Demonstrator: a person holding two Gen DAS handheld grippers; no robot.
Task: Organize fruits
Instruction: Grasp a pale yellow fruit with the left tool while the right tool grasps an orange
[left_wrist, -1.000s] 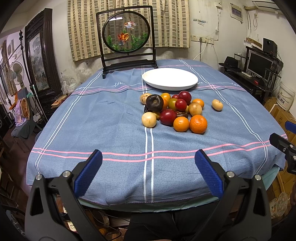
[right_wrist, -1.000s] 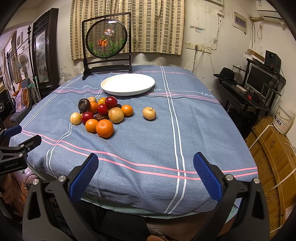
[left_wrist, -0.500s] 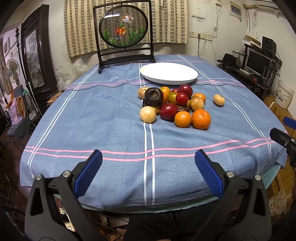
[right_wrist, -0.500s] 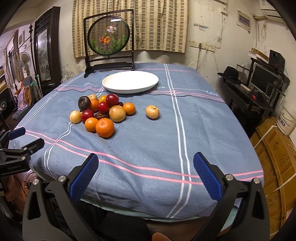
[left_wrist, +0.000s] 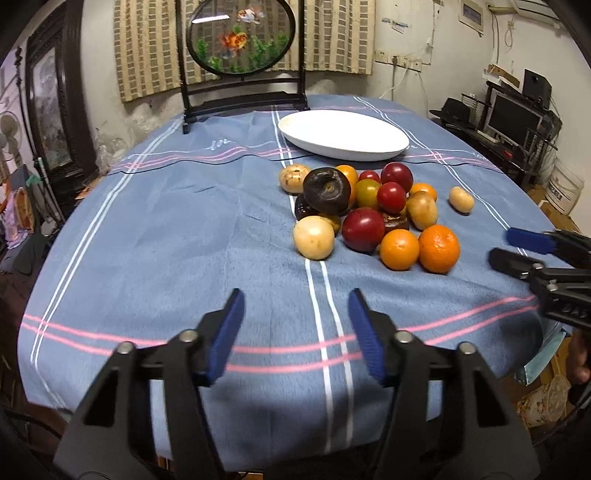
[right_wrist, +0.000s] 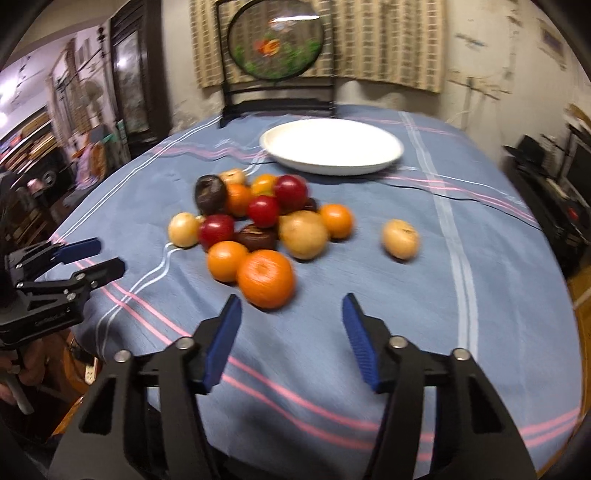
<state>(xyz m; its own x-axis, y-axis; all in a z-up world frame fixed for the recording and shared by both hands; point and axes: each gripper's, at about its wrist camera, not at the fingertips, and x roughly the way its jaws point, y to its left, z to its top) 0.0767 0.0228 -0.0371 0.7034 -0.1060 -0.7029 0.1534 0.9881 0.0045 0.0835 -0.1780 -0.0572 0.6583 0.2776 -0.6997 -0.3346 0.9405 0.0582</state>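
Observation:
Several fruits lie heaped on the blue tablecloth: oranges (left_wrist: 439, 248), red plums (left_wrist: 363, 229), pale yellow fruit (left_wrist: 314, 237) and a dark one (left_wrist: 327, 190). One yellow fruit (right_wrist: 400, 238) sits apart to the right. Behind the heap stands an empty white plate (left_wrist: 345, 134). My left gripper (left_wrist: 295, 325) hovers over the cloth short of the heap, jaws closing with nothing between them. Just short of the big orange (right_wrist: 266, 277), my right gripper (right_wrist: 291, 334) is also closing on nothing. Each gripper appears in the other's view: the right (left_wrist: 517, 247), the left (right_wrist: 92, 254).
A framed round goldfish screen (left_wrist: 242, 35) stands at the table's far edge. Dark cabinets line the left wall (left_wrist: 51, 110); a desk with a monitor (left_wrist: 513, 118) is on the right. The tablecloth (left_wrist: 166, 229) is bare to the left of the fruit.
Both grippers have moved forward over the table toward the fruit, and their jaws have narrowed from wide open. The right view has swung left toward the heap.

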